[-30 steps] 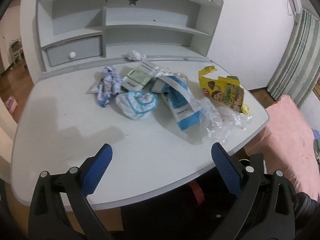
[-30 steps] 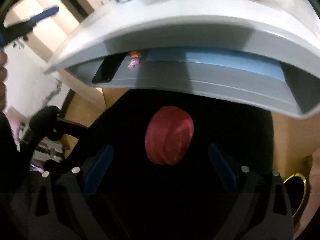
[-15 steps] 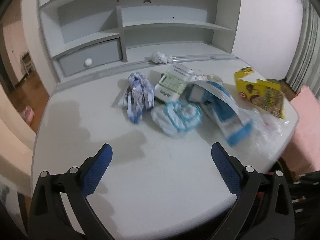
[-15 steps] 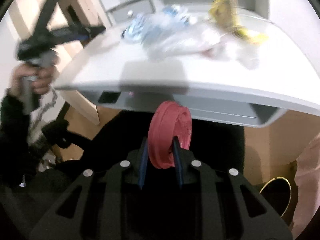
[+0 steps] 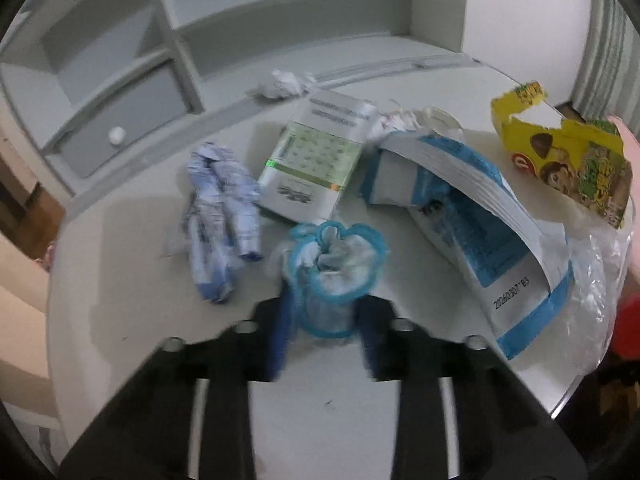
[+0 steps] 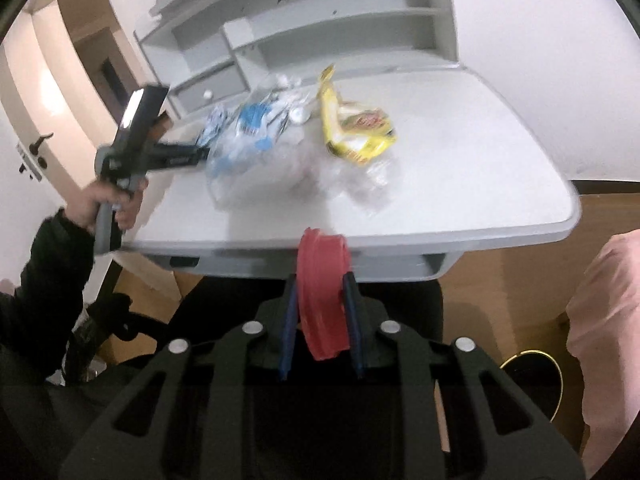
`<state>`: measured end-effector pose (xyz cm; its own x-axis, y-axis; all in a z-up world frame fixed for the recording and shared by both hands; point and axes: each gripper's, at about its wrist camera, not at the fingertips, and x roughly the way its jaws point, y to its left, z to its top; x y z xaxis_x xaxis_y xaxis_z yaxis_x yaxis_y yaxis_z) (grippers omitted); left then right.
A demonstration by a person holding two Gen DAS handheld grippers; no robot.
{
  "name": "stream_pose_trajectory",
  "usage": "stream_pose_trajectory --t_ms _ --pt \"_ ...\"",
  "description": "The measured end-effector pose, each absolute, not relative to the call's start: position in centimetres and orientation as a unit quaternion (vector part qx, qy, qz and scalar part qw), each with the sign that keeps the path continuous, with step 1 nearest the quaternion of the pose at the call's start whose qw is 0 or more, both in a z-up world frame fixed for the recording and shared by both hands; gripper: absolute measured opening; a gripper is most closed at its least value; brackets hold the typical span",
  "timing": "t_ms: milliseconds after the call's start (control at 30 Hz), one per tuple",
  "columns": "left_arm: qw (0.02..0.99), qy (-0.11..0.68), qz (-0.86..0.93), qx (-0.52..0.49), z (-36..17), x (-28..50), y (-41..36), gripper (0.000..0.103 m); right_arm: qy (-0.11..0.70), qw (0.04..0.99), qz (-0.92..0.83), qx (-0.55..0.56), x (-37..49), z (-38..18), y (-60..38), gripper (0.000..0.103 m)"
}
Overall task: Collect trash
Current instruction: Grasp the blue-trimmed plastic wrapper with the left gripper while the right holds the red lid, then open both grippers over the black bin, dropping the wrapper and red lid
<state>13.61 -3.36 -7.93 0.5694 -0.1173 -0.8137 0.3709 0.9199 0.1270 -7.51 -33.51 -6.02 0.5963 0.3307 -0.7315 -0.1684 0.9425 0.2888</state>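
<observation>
While the left gripper (image 5: 324, 320) reaches low over the grey desk (image 5: 140, 320), its blue-padded fingers (image 5: 280, 336) are drawn in on both sides of a crumpled white wrapper with a turquoise edge (image 5: 336, 276), pinching its near end; the picture is smeared, so how firm the pinch is cannot be told. From the right wrist view the left hand (image 6: 112, 204) grips the tool's grey handle at the desk's near-left corner, forearm in a dark sleeve, the gripper body pointing level across the top toward the pile.

Just left of the pinched wrapper lies a twisted blue-and-white wrapper (image 5: 220, 220). Behind it a white and green carton (image 5: 316, 160) lies flat, and a balled white tissue (image 5: 284, 84) sits at the foot of the shelf unit (image 5: 180, 60). To the right, a blue-and-white pouch (image 5: 472, 220) sprawls open beside clear plastic film (image 5: 592, 280), with a torn yellow snack box (image 5: 560, 152) at the far right, near the desk's edge.

Held below and in front of the desk's front edge, the right gripper (image 6: 320, 312) points up toward the tabletop. Its fingers are pressed onto a red round lid-like object (image 6: 324, 292), which stands on edge between them.
</observation>
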Motion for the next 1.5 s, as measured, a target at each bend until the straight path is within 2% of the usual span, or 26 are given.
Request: stream_pose_trajectory --t_ms 233,500,700,800,933,1133,1500 --pt "0.898 0.398 -0.152 0.109 -3.1 10.1 -3.0 0.016 0.395 0.903 0.087 0.146 -9.5 -4.8 -39.0 0.022" --pt "0.897 0.368 -0.214 0.115 -0.6 6.8 -7.4 0.015 0.395 0.901 0.082 0.161 -11.4 -5.8 -39.9 0.022" --pt "0.867 0.355 -0.325 0.129 0.0 3.4 -15.7 0.015 0.387 0.898 -0.042 0.207 -14.5 -6.7 -48.2 0.022" --pt "0.833 0.345 -0.409 0.143 -0.1 0.3 -23.1 0.016 0.393 0.885 -0.095 0.230 -16.0 -8.1 -51.8 0.022" --pt "0.775 0.354 -0.501 0.153 -2.3 -3.3 -32.1 0.016 0.405 0.864 -0.160 0.254 -18.6 -10.6 -56.3 0.022" --pt "0.693 0.405 -0.569 0.175 -9.4 -6.8 -43.7 0.016 0.417 0.839 -0.203 0.285 -21.9 -13.8 -60.8 0.022" --pt "0.629 0.467 -0.573 0.238 -18.8 -8.5 -52.9 0.016 0.442 0.805 -0.212 0.334 -24.0 -20.3 -65.5 0.022"
